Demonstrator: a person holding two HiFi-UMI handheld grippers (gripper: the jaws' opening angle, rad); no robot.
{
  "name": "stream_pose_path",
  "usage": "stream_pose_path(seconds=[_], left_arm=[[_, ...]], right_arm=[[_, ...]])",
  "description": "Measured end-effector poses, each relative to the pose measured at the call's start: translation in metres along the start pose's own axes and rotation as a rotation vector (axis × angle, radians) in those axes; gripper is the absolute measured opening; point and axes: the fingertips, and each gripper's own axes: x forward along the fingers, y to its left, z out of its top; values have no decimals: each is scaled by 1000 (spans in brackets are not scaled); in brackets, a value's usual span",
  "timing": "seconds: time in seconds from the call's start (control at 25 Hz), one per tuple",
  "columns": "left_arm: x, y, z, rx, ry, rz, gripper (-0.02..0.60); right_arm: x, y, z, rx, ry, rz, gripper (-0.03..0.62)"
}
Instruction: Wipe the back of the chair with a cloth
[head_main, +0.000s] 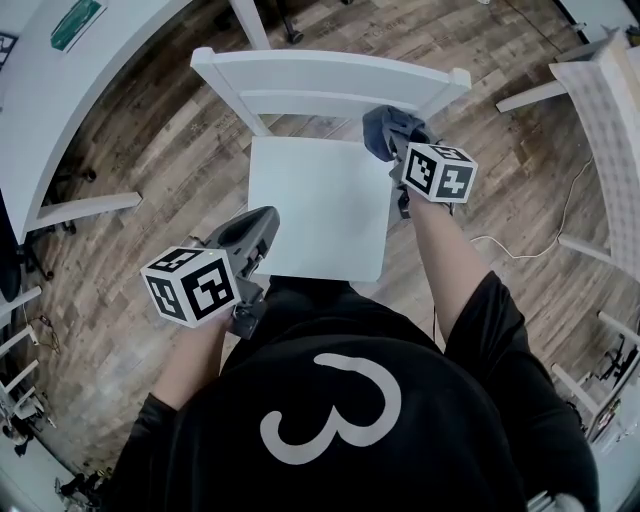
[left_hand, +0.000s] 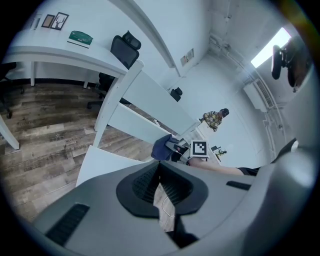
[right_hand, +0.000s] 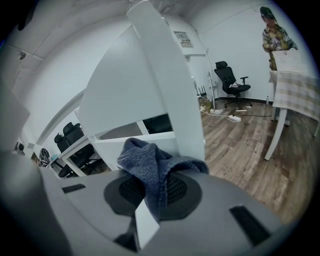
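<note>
Right tool pinches a blue knitted cloth beside the white chair's right back post (flat slats). Left tool, pressed together, is by the seat's left edge.

**Black shirt, white numeral, grey grippers**

The person wore a black shirt with a large white numeral 3 printed on it. Short black sleeves flanked the numeral. Up and left of the numeral, the left gripper had a dark grey moulded body and carried a white cube printed with black square markers. Up and right of the numeral, the right gripper matched it, with its own marker cube. Seen close, each shell was smooth grey with dark slots and black ribbed pads.
</note>
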Motion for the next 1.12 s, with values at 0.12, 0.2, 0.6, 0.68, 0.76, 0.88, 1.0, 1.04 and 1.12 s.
stream_pose_path(seconds=[0.12,0.2,0.6,0.68,0.76,0.88,1.0,1.04,1.12], left_arm=[[0,-8,-5,-5,-10,9,14],[-6,-11,-8,-11,-10,20,14],[-19,-17,-11,-25,-16,42,14],[-13,-27,-5,-8,-18,14,14],[-8,-40,-2,16,-19,-21,14],[-8,-59,0,54,-19,-76,14],[-21,-78,-3,66,-39,-134,14],[-28,-84,-6,70,-49,-154,14],[-45,-97,-15,89,-68,-190,14]], right_arm=[[-7,-11,0,60,-11,0,48],[-8,-12,0,81,-16,7,48],[-35,-15,-1,182,-92,44,48],[-58,-17,1,221,-146,55,48],[-85,-14,4,226,-188,71,49],[-127,2,7,192,-236,107,48],[-172,25,8,158,-278,151,49],[-187,35,7,149,-288,171,48],[-216,60,2,122,-296,220,48]])
